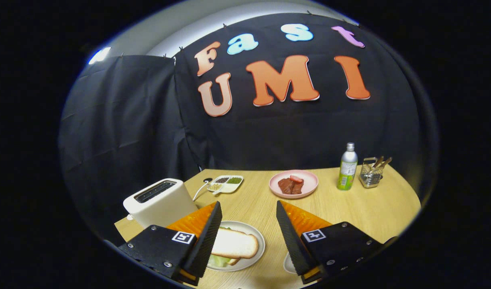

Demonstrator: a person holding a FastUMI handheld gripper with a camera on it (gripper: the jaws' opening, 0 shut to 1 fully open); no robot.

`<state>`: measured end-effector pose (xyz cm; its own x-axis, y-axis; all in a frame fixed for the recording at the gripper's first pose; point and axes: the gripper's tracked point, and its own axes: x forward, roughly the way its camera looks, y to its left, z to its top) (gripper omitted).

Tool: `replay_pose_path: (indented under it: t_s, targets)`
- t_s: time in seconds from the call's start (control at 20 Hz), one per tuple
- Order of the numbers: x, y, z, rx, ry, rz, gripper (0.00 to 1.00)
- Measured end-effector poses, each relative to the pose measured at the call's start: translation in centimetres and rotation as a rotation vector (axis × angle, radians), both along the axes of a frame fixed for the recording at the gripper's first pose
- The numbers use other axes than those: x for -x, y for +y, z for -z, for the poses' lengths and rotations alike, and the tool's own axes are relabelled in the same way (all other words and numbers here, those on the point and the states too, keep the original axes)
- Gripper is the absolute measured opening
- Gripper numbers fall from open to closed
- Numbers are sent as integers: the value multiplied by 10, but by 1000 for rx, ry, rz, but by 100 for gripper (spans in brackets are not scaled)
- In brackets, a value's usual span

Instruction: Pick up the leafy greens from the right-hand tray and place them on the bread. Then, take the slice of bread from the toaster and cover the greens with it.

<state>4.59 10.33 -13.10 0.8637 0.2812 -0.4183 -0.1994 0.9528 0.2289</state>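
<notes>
Here the bread slice (234, 243) lies over the leafy greens (218, 261) on a white plate (258, 237), between the fingers of the gripper (248, 218), which are wide apart and empty. The toaster (159, 202) stands far left.

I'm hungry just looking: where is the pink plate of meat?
The pink plate sits on the table beyond the open jaws, between the divided dish and the bottle.

The white box-shaped toaster (159, 202) stands left on the pale wooden table (365, 212); a white divided dish (226, 184) sits behind it. The pink round plate (293, 184) is central, with a green plastic bottle (347, 167) and wire metal basket (371, 173) to its right.
</notes>
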Motion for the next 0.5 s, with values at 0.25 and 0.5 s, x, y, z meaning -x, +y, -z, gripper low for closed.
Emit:
replay_pose_path:
  t_s: [0.25, 0.5]
  targets:
    - [19, -18, -49, 29, -154, 64, 87]
    - [35, -27, -88, 92, -276, 108, 88]
